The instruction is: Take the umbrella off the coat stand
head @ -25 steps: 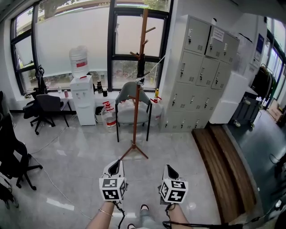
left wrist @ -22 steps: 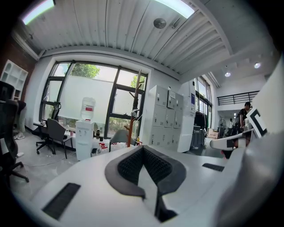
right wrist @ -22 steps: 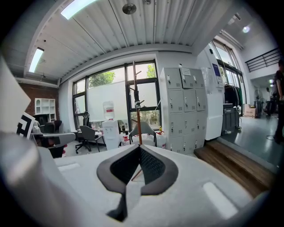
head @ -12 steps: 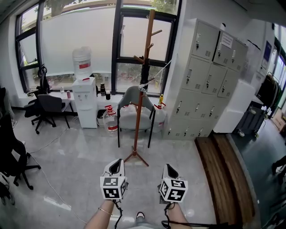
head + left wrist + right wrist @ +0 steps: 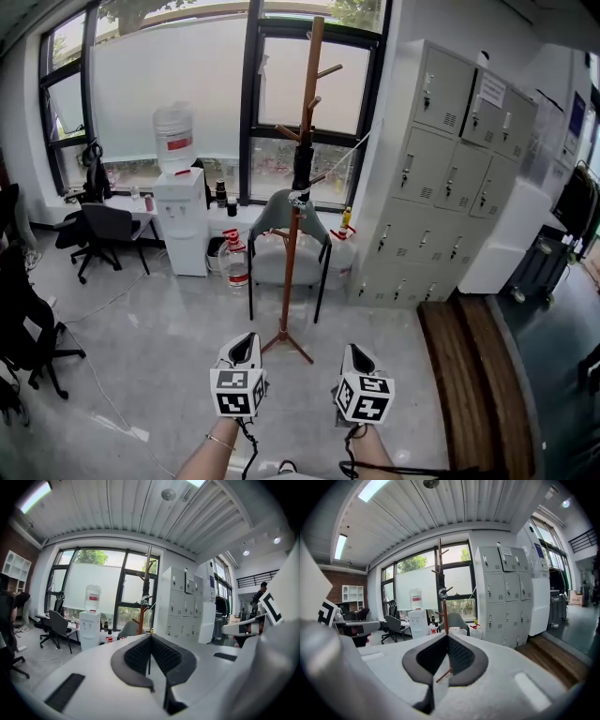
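Note:
A tall brown wooden coat stand [image 5: 292, 272] rises in front of the window, with its feet on the grey floor. A dark folded umbrella [image 5: 302, 167] hangs from a peg about halfway up the pole. The stand is small in the left gripper view [image 5: 146, 581] and in the right gripper view [image 5: 440, 573]. My left gripper [image 5: 246, 348] and right gripper [image 5: 353, 355] are side by side low in the head view, both pointing toward the stand and well short of it. Each has its pads together with nothing between them, as the left gripper [image 5: 150, 635] and right gripper [image 5: 446, 634] views show.
A grey chair [image 5: 281, 220] stands just behind the stand, with water jugs [image 5: 234, 264] on the floor beside it. A water dispenser [image 5: 180, 220] is to the left, grey lockers [image 5: 450, 169] to the right, and a wooden platform [image 5: 469, 375] lies below them. Black office chairs [image 5: 101, 230] line the left side.
The whole view has come nearer to the coat stand, which now stands larger and closer ahead. Both grippers keep their place in the picture and stay shut.

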A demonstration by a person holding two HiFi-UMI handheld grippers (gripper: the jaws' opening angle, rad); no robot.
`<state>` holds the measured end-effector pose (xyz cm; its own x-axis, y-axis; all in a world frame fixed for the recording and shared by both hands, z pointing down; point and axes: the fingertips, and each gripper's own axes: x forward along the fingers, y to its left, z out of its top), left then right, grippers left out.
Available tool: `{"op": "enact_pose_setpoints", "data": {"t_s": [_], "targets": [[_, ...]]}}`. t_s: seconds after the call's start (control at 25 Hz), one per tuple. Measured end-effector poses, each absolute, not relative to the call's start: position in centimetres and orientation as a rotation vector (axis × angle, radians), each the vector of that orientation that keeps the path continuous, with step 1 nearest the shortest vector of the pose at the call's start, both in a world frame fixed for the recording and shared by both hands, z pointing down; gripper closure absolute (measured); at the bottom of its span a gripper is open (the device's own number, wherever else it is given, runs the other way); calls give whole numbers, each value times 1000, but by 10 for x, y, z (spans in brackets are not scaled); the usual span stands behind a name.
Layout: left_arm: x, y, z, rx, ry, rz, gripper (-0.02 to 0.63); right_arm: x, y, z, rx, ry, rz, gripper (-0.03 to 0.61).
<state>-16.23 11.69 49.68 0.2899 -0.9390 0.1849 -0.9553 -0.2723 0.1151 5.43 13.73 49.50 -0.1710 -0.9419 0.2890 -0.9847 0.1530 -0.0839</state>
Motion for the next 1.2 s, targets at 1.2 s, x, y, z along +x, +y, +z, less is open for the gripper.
{"op": "enact_pose_setpoints", "data": {"t_s": [1.2], "targets": [[-127,-89,495,2340,-1799,159,609,102,-68,507,1869,-2251,409,574]]}}
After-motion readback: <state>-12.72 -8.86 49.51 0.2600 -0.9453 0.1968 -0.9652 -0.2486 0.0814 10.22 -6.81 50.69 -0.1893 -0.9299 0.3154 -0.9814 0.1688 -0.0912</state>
